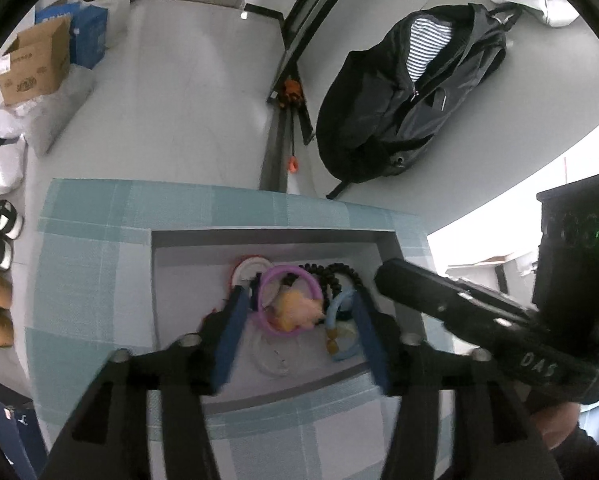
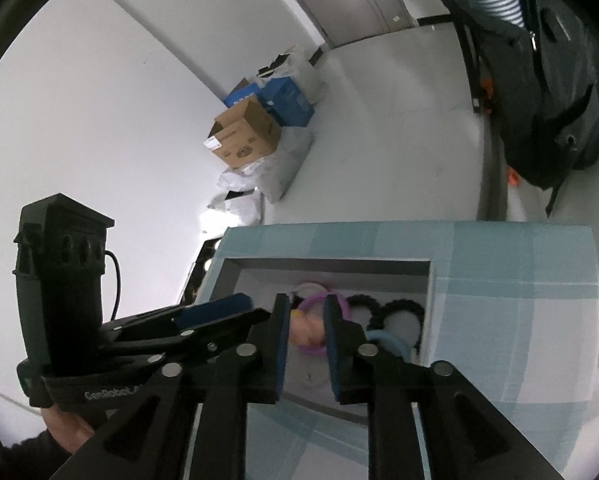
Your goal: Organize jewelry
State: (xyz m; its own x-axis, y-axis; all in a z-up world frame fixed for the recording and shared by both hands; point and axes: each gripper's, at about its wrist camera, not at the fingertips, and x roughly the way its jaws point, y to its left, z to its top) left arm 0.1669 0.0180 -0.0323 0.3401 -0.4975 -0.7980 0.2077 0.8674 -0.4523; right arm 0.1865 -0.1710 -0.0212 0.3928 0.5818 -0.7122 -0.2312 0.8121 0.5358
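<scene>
Over the grey tray point(image 1: 187, 280) sunk into the blue checked box point(image 1: 91, 280), both claws hang above a heap of jewelry. The left claw point(image 1: 297, 300) stands fairly wide, its fingers point(image 1: 229, 340) set either side of the purple ring point(image 1: 289, 300) and the orange tuft point(image 1: 299, 308) lying inside it, with no pad pressing on them. A light-blue ring point(image 1: 339, 320) lies just beside its right finger, and black bead loops point(image 1: 339, 276) sit toward the tray's far edge. The right claw point(image 2: 307, 328) is narrow, slightly parted, with the purple ring and tuft seen between its tips; whether they touch cannot be told.
</scene>
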